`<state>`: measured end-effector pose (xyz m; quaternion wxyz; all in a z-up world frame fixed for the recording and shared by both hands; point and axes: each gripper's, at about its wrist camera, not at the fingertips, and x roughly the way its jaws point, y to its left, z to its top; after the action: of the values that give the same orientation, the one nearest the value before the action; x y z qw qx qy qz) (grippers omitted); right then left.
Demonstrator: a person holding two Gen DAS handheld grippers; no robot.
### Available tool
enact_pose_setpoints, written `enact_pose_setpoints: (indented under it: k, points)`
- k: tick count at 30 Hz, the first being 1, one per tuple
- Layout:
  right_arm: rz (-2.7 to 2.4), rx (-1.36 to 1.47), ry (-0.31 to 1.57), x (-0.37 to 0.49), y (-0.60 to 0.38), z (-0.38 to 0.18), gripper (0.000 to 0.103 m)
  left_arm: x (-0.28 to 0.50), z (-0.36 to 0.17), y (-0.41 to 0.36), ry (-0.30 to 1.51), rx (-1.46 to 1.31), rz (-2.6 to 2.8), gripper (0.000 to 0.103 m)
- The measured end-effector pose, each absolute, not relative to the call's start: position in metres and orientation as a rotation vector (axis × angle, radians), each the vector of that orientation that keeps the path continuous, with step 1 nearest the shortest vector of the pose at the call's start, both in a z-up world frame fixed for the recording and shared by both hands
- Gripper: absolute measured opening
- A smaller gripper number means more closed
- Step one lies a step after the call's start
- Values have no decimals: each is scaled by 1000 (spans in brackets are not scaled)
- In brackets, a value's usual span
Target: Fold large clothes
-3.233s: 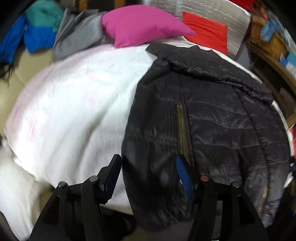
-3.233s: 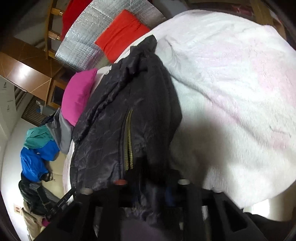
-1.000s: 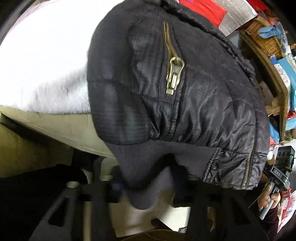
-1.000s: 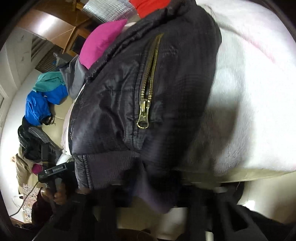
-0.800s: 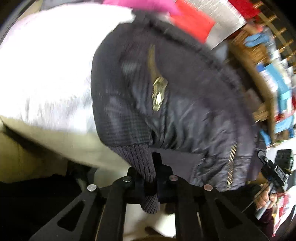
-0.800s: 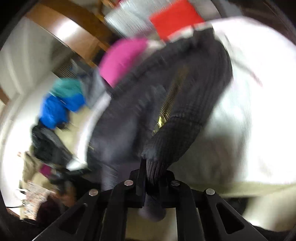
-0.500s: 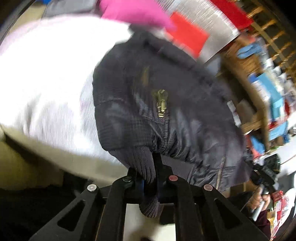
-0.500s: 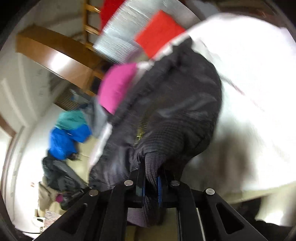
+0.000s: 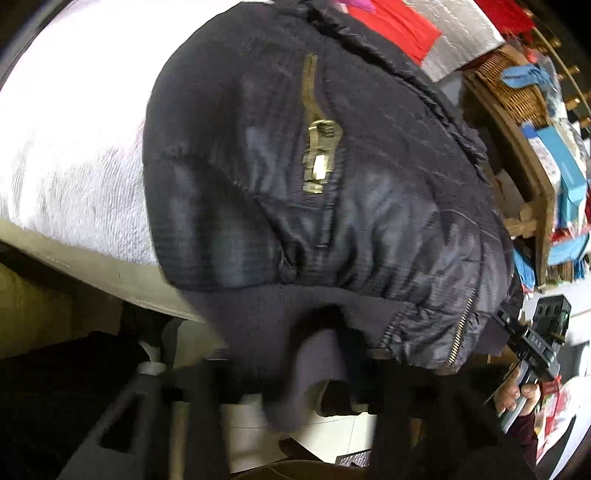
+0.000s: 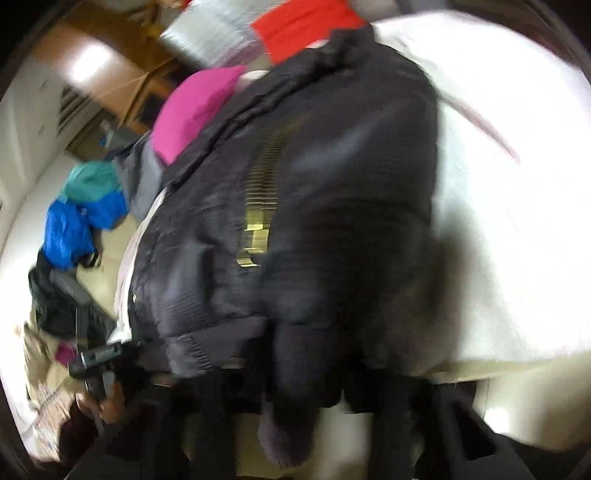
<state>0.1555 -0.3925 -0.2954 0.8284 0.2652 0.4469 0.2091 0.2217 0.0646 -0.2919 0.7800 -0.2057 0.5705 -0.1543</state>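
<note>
A black quilted jacket (image 9: 351,192) with a brass pocket zipper (image 9: 317,162) lies on a white fleece blanket (image 9: 74,122) at the bed's near edge. Its ribbed hem (image 9: 295,332) hangs over the edge. My left gripper (image 9: 291,384) sits at the hem, with the knit cloth draped over its blurred fingers, so I cannot tell if it grips. In the right wrist view the same jacket (image 10: 332,206) fills the middle. My right gripper (image 10: 295,391) is at the hem (image 10: 295,369) too, its jaws hidden by cloth and blur.
A pink pillow (image 10: 195,110), a red cushion (image 10: 303,26) and a silver mat (image 10: 207,33) lie at the bed's far end. A wooden shelf (image 9: 532,173) with baskets stands right. Blue and teal clothes (image 10: 81,214) lie on the floor.
Both grippers had closed on the ribbed hem and lifted it. Now the hem has dropped lower and the jaws look spread wider, blurred under the cloth.
</note>
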Motion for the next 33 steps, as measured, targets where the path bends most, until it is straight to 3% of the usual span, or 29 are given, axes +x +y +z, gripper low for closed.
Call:
enact_pose_setpoints:
  k: [2,11,21,33]
  points:
    - [455,574,924,154,-394,-286,17,219,-283,66,1208,-438,-349,12]
    - [536,628,689,161,-419,-203,17,233,-200,78,1002,-477,-488,10]
    - [489,753,480,287,-441,-135,16,364,-104,84,781,-558,-479,10]
    - [330,780,453,480,-445,-137,16,540,-122,72,741,-603,-378,10]
